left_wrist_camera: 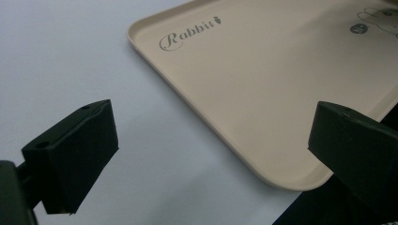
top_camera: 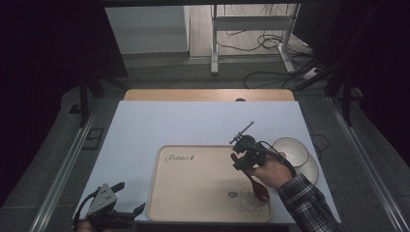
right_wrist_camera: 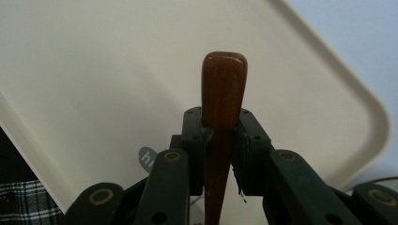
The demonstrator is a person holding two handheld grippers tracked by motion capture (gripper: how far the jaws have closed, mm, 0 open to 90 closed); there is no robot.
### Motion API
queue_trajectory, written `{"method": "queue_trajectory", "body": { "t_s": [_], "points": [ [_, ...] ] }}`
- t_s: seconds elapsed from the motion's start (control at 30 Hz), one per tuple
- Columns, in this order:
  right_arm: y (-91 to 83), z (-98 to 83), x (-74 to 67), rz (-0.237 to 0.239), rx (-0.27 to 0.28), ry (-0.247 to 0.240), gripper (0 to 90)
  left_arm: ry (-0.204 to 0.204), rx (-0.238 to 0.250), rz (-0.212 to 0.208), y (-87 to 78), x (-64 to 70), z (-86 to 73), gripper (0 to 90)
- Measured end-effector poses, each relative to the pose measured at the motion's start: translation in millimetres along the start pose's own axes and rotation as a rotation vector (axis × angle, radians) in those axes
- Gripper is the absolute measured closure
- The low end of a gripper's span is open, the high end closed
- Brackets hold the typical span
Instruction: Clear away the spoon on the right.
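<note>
over the right part of the tray point(top_camera: 193, 193), the right claw point(top_camera: 240, 155) is clenched on a dark wooden spoon point(top_camera: 256, 186). in the right claw's own view the spoon's handle point(right_wrist_camera: 221, 108) is pinched between the two black pads, its rounded end sticking out past them above the tray's bare cream floor point(right_wrist_camera: 117, 70). from above, the spoon's bowl hangs below the hand point(top_camera: 271, 173), just over the rabbit drawing point(top_camera: 249, 199) near the tray's right front corner. two pale bowls point(top_camera: 292, 150) sit on the worktop point(top_camera: 193, 121) just right of the tray. at the front left corner, the left claw point(top_camera: 109, 205) rests released, jaws wide apart with nothing between them, near the tray's edge point(left_wrist_camera: 211, 122).
</note>
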State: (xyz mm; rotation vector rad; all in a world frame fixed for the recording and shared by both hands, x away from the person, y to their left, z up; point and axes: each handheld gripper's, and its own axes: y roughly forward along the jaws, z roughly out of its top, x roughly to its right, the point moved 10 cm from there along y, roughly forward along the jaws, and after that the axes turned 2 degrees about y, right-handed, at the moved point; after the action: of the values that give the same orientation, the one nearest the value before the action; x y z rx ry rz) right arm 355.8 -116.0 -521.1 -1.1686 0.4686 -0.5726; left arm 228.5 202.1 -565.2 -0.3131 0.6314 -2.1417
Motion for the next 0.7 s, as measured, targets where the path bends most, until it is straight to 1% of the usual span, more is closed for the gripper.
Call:
{"method": "queue_trajectory", "body": {
  "t_s": [0.2, 0.27, 0.4, 0.5, 0.53, 0.6, 0.7],
  "points": [
    [16.8, -5.8, -3.6, 0.02, -0.036, 0.017, 76.5, 0.0, 0.0, -0.001, 0.0, 0.2, 0.0, 1.5],
    [22.5, -7.4, -4.0, 0.027, -0.04, 0.026, 76.5, 0.002, -0.002, -0.001, 0.1, 0.2, -0.1, 1.4],
    [34.7, -10.4, -2.1, 0.024, -0.048, 0.031, 76.2, 0.001, 0.0, -0.001, 0.0, 0.3, 0.1, 1.5],
    [42.1, -12.6, -1.3, 0.03, -0.055, 0.035, 75.5, 0.001, 0.0, -0.001, 0.0, 0.2, 0.0, 1.5],
    [43.3, -12.8, -1.4, 0.033, -0.052, 0.037, 75.0, 0.001, 0.0, -0.001, -0.1, 0.1, 0.0, 1.5],
    [43.8, -12.8, -1.1, 0.039, -0.048, 0.035, 69.5, 0.001, 0.001, -0.002, -0.1, 0.2, 0.0, 1.4],
    [39.1, -10.4, -0.2, 0.045, -0.017, 0.038, 65.8, 0.002, 0.0, -0.002, 0.0, 0.4, 0.0, 1.5]
  ]
}}
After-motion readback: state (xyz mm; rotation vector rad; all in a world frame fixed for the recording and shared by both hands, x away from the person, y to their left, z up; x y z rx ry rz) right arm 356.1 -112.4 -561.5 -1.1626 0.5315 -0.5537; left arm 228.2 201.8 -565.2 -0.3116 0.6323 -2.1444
